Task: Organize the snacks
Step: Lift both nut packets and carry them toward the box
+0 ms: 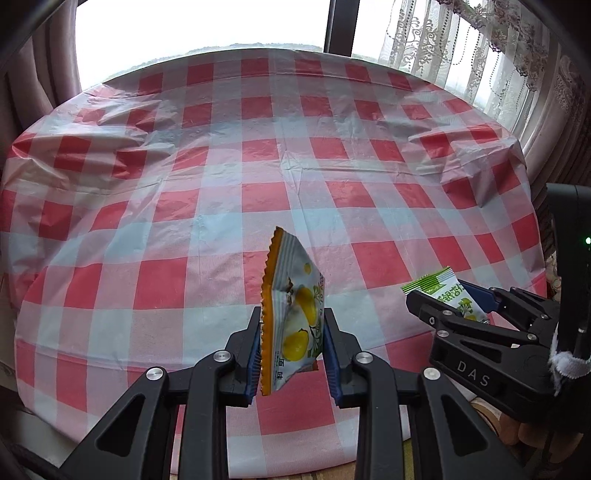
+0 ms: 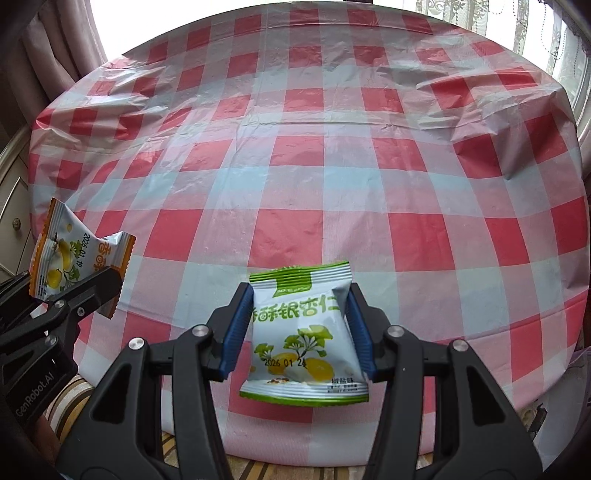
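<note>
Orange-edged snack packet [image 1: 291, 317] sits clamped in the left claw [image 1: 291, 332], standing on edge between the two blue pads [image 1: 255, 354], its serrated orange seam pointing up and away from the claw. Pads press both faces; the packet is lifted clear of the table [image 1: 221, 177], above its near edge. Packet print: yellow fruit, green leaves, pale ground.

Green-edged snack packet [image 2: 303, 332] is clamped in the right claw [image 2: 299, 332], held flat-on to the right wrist camera, green seam strips at top and bottom. Blue pads [image 2: 236, 328] bear on its left and right side edges; the foil bows slightly between them. It also hangs above the near part of the table, not touching the cloth.

Red-and-white checked plastic tablecloth [image 2: 332, 147] covers the round table, creased and ruffled toward the far left and far right rims.

Relative position: both claws are side by side and near each other. In the left wrist view the right claw [image 1: 448, 301] appears at lower right with the green-edged packet [image 1: 443, 291] poking forward from it. In the right wrist view the left claw [image 2: 68, 286] appears at far left with the orange-edged packet [image 2: 70, 258] projecting up out of it.

Background: bright window [image 1: 203, 29] and lace curtain [image 1: 461, 48] beyond the table.
</note>
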